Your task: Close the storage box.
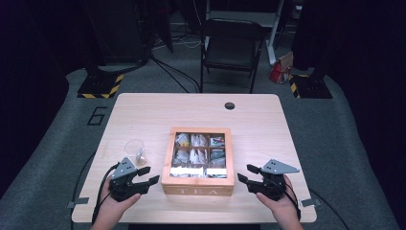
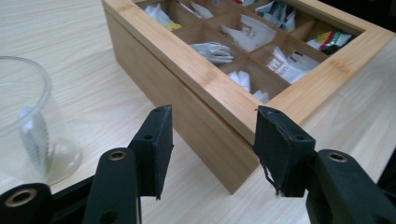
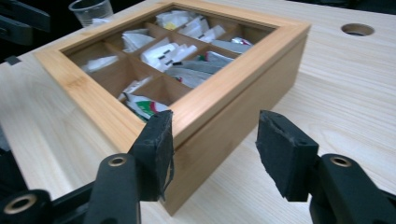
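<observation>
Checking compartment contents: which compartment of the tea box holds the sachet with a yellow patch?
The far-left corner compartment of the tea box, on the plastic cup's side; the others' sachets look white, grey or red-and-green.

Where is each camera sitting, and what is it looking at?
High view: sits above the person's side, looking forward and down on the light wooden table; both hands, left tool and right tool show.
Left gripper view: rides the left tool, facing a near corner of the square wooden tea box; its open black jaws show.
Right gripper view: rides the right tool, facing the box's other near corner; open jaws show.
Shared: the box, and the clear plastic cup with something white inside.
</observation>
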Demonstrator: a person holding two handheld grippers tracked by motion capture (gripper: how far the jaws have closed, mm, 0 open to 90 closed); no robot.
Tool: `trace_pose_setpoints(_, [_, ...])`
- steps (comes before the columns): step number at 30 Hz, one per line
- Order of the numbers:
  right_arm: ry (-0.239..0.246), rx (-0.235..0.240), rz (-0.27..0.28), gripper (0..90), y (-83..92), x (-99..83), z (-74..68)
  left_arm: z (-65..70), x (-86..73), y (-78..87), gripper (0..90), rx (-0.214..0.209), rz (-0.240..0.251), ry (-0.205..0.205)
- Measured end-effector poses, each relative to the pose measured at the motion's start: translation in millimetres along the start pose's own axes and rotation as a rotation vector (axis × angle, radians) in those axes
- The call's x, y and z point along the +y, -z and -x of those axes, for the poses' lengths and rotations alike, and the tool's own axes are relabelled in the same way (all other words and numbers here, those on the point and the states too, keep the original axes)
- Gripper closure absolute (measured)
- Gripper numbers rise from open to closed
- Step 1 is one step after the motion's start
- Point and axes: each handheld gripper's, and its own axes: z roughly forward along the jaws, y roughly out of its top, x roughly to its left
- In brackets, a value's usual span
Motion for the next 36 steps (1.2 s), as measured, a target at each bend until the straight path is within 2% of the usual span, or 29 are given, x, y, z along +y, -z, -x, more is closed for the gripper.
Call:
trace_pose_setpoints(5, [-0.017,-0.042,-0.007,41.3,-0.1,-2.9,6.3,-6.5,-2.0,0.8,44.8,0.026,0.005,0.007])
trace_pose_setpoints(7, [-0.018,-0.059,-0.014,40.3,-0.4,-4.4,7.9,-8.3,-2.8,0.6,44.0,0.028,0.011,0.023])
trace_pose_setpoints(8, [-0.012,-0.064,-0.017,40.0,-0.7,-5.2,8.9,-10.0,-3.0,0.8,43.7,0.032,0.009,0.017])
trace_pose_setpoints(11, [-0.022,-0.076,-0.025,39.1,-1.9,-7.4,11.0,-12.1,-5.1,-0.5,43.6,0.042,0.019,0.030])
trace_pose_setpoints(13, [-0.020,-0.095,-0.029,38.7,-2.6,-8.7,12.1,-13.0,-6.0,-0.6,43.6,0.042,0.015,0.044])
trace_pose_setpoints(14, [-0.021,-0.098,-0.034,38.7,-2.9,-9.5,12.4,-14.4,-6.2,0.0,43.6,0.039,0.009,0.038])
trace_pose_setpoints(15, [-0.018,-0.100,-0.033,38.6,-3.9,-10.4,13.1,-14.1,-6.8,-0.5,43.6,0.041,0.014,0.048])
trace_pose_setpoints(16, [-0.015,-0.104,-0.039,38.6,-4.5,-11.2,13.6,-15.5,-6.9,-0.4,43.6,0.041,0.008,0.038])
trace_pose_setpoints(21, [-0.007,-0.118,-0.049,38.5,-6.8,-14.7,15.2,-16.9,-9.6,-2.6,43.5,0.041,0.001,0.054])
trace_pose_setpoints(24, [-0.011,-0.122,-0.048,38.6,-8.3,-17.1,16.0,-18.3,-11.2,-4.5,43.5,0.042,-0.007,0.042])
trace_pose_setpoints(25, [-0.006,-0.117,-0.049,38.6,-8.6,-18.0,16.8,-17.5,-11.6,-4.9,43.6,0.037,-0.010,0.052])
trace_pose_setpoints(28, [-0.024,-0.117,-0.056,38.6,-10.1,-20.7,18.7,-16.3,-12.1,-6.5,43.6,0.042,-0.016,0.023])
trace_pose_setpoints(32, [-0.029,-0.114,-0.066,38.6,-11.2,-24.1,21.9,-14.8,-12.8,-8.8,43.5,0.036,-0.027,0.009])
trace_pose_setpoints(36, [-0.042,-0.121,-0.073,38.6,-13.0,-26.8,26.1,-13.6,-14.4,-11.6,43.6,0.031,-0.033,0.009])
